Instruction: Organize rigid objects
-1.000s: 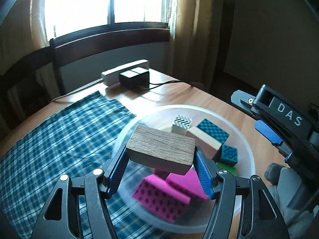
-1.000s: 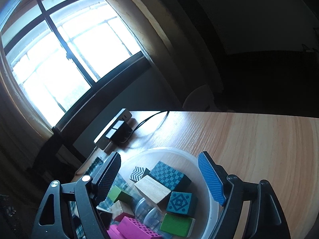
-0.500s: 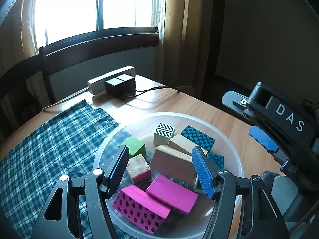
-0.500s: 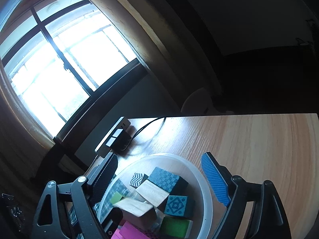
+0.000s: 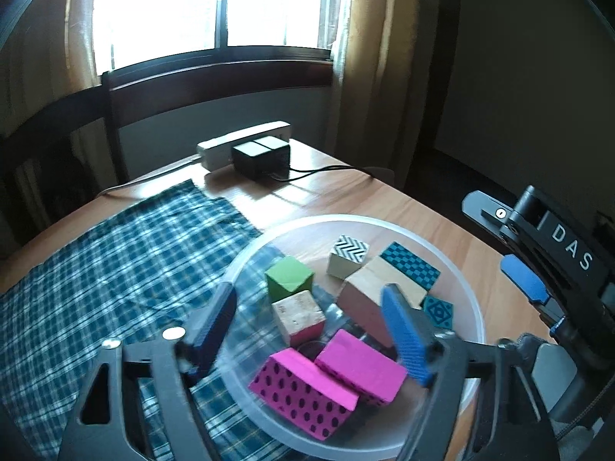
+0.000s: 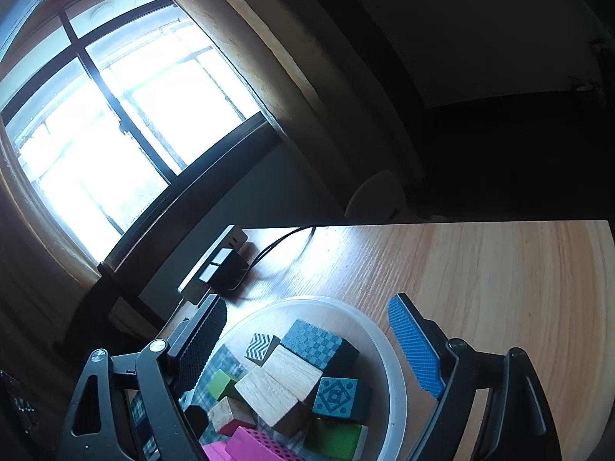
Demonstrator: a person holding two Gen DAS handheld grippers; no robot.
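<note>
Left claw (image 5: 307,330) is hanging over the clear bowl (image 5: 471,299) with jaws spread wide and nothing between them; they have just been opening, and the plain wooden block (image 5: 369,303) is lying in the bowl, propped at a tilt against the teal checkered block (image 5: 411,265). Right claw (image 6: 307,345) is also gaping wide and holding nothing, hovering at the bowl's near rim. All blocks seen are sitting in the bowl: green cube (image 5: 289,278), zigzag cube (image 5: 348,255), pale cube (image 5: 298,317), two pink blocks (image 5: 330,376), small teal patterned cube (image 5: 438,311). Risks, as I judge them: the tilted wooden block is looking unsettled and could be sliding down onto the pink ones. The left claw's right finger (image 5: 403,338) is sitting low among the pile, so pulling away at an angle could be snagging a block or dragging the bowl. The bowl is resting half on the plaid cloth (image 5: 107,269), half on the bench (image 5: 384,199), so a nudge could be rocking or shifting it. Both claws are close together over the same bowl, so a collision is possible. The cable (image 5: 326,171) and power strip (image 5: 246,144) are well apart, low concern.
</note>
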